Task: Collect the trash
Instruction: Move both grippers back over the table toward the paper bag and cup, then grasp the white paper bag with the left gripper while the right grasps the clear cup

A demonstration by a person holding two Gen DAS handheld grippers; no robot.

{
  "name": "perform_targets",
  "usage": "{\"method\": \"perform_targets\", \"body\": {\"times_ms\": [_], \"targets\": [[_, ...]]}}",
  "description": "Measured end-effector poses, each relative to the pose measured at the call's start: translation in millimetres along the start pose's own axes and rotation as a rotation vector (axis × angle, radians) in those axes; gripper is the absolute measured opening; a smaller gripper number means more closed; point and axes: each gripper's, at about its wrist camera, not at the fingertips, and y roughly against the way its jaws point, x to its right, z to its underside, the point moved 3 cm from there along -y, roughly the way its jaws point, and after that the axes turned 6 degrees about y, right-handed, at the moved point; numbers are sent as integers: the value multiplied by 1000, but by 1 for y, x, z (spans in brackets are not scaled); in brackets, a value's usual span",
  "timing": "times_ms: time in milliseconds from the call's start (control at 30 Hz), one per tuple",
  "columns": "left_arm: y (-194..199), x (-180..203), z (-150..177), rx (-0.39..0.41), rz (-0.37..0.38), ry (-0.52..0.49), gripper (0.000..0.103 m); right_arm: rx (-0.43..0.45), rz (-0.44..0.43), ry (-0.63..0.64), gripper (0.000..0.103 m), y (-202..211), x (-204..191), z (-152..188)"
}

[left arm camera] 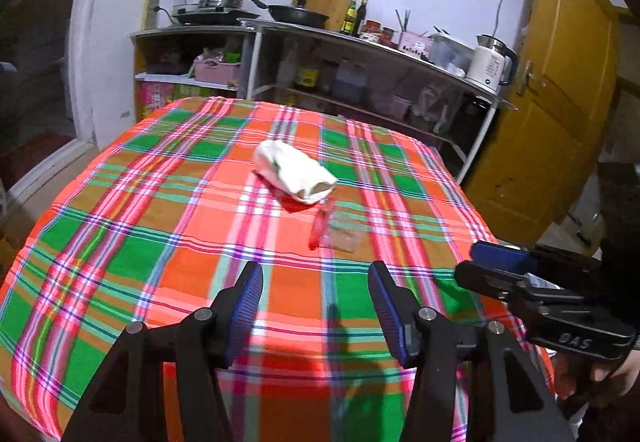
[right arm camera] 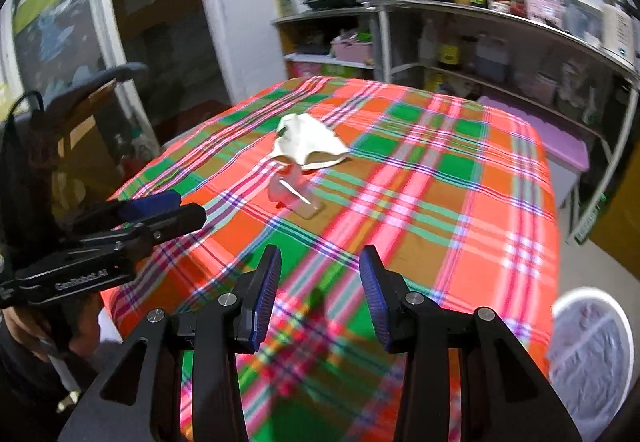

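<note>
A crumpled white paper wrapper [left arm camera: 294, 174] [right arm camera: 308, 144] lies near the middle of the plaid-covered table [left arm camera: 160, 226] [right arm camera: 460, 202]. Just in front of it lies a clear plastic wrapper with a red strip [left arm camera: 338, 230] [right arm camera: 294, 194]. My left gripper [left arm camera: 316, 270] hovers open over the table's near side, short of both pieces, nothing between its fingers. My right gripper [right arm camera: 320, 254] is open too, empty, above the near corner. Each gripper shows in the other's view: the right gripper [left arm camera: 468, 262] at the right edge, the left gripper [right arm camera: 188, 208] at the left.
A white bin lined with a bag [right arm camera: 590, 346] stands on the floor by the table's right corner. Behind the table a metal shelf [left arm camera: 360, 38] carries pots, a pan, bottles and a kettle [left arm camera: 490, 62]. A yellow door [left arm camera: 560, 82] is at the right.
</note>
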Motion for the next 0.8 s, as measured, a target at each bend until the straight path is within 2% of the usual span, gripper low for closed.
{"method": "perform_targets", "body": {"times_ms": [400, 800], "targets": [[-6, -31, -15, 15, -26, 36, 54, -81, -27, 130, 43, -72, -4, -30], [-13, -47, -27, 24, -28, 64, 54, -138, -102, 179, 44, -111, -9, -43]]}}
